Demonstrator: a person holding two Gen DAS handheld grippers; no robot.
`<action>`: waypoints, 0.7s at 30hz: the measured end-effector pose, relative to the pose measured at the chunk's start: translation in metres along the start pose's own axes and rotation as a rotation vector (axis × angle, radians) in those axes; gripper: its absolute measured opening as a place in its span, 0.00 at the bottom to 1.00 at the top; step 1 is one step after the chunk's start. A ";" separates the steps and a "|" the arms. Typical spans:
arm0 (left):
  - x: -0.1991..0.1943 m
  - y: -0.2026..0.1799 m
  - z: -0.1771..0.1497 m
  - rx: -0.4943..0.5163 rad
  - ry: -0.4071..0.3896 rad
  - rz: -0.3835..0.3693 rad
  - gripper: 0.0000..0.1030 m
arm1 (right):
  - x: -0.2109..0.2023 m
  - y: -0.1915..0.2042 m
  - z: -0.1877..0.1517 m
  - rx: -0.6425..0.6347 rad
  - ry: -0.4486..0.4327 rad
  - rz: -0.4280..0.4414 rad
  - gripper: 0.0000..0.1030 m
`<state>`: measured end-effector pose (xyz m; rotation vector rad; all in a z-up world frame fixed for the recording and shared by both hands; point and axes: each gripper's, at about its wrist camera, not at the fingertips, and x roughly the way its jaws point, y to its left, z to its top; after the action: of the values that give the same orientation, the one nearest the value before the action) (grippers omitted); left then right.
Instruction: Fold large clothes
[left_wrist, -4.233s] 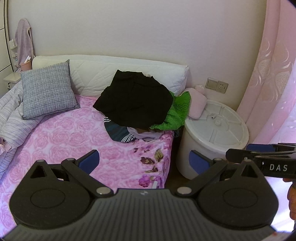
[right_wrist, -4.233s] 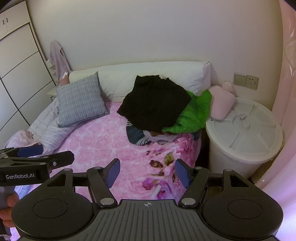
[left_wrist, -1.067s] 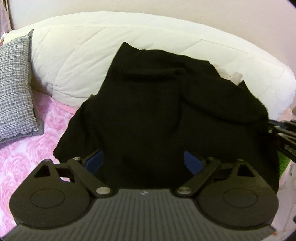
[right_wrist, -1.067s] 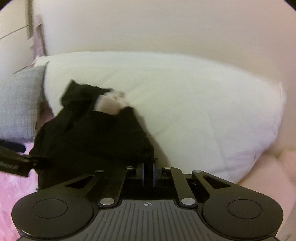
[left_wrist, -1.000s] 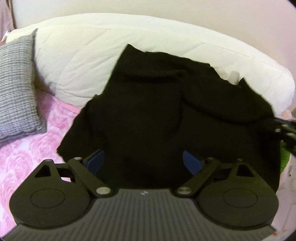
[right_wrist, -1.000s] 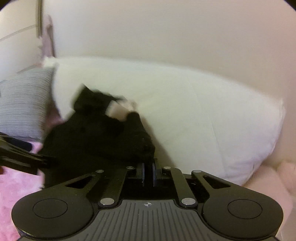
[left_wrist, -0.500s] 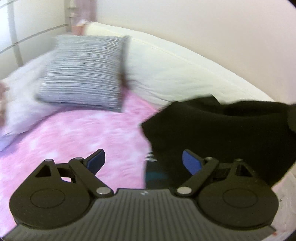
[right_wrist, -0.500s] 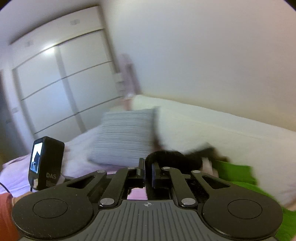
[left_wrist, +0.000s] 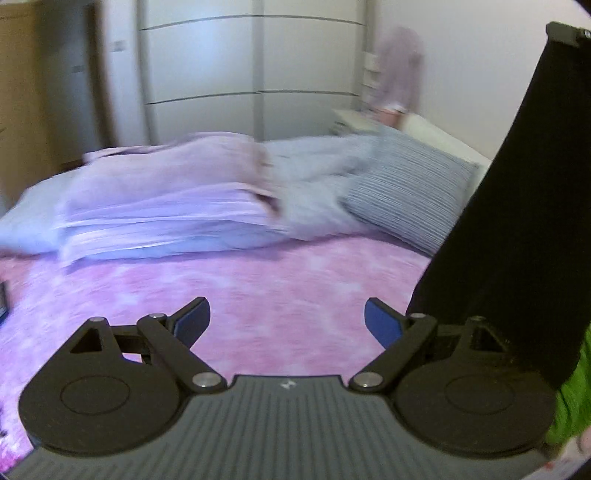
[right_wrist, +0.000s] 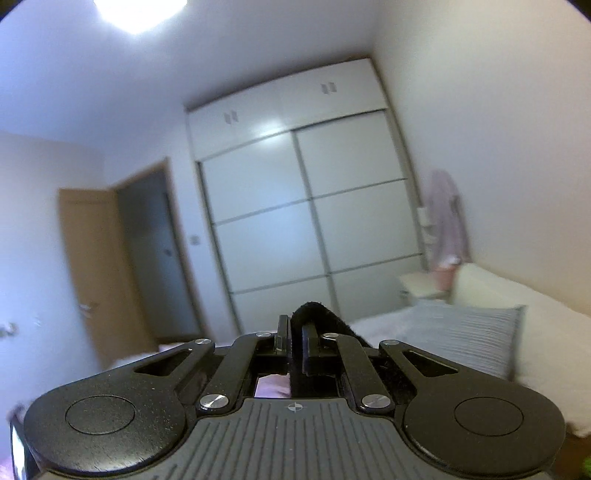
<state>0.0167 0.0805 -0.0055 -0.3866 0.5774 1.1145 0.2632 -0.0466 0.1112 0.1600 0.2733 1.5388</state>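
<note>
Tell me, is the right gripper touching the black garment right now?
Touching. The right wrist view shows the right gripper shut on a fold of the black garment, which sticks up between its closed fingers.

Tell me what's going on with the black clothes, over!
Right gripper shut on the black garment, which hangs high over the pink bedspread. Left gripper open, empty. Nothing in the way.

Two claws: left claw (left_wrist: 287, 322), right claw (right_wrist: 292, 341); one black garment (left_wrist: 517, 229); one striped cushion (left_wrist: 406, 199); one wardrobe (right_wrist: 295, 206)
</note>
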 end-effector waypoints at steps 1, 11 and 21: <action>-0.009 0.015 0.000 -0.013 -0.009 0.017 0.86 | 0.006 0.013 0.006 0.010 -0.003 0.021 0.01; -0.080 0.166 -0.004 -0.113 -0.058 0.172 0.86 | 0.079 0.184 0.042 0.010 0.005 0.234 0.01; -0.089 0.264 -0.070 -0.154 0.132 0.253 0.86 | 0.158 0.289 -0.115 -0.109 0.676 0.345 0.49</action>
<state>-0.2704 0.0823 -0.0084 -0.5334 0.6717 1.3882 -0.0449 0.1121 0.0681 -0.4314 0.7208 1.9122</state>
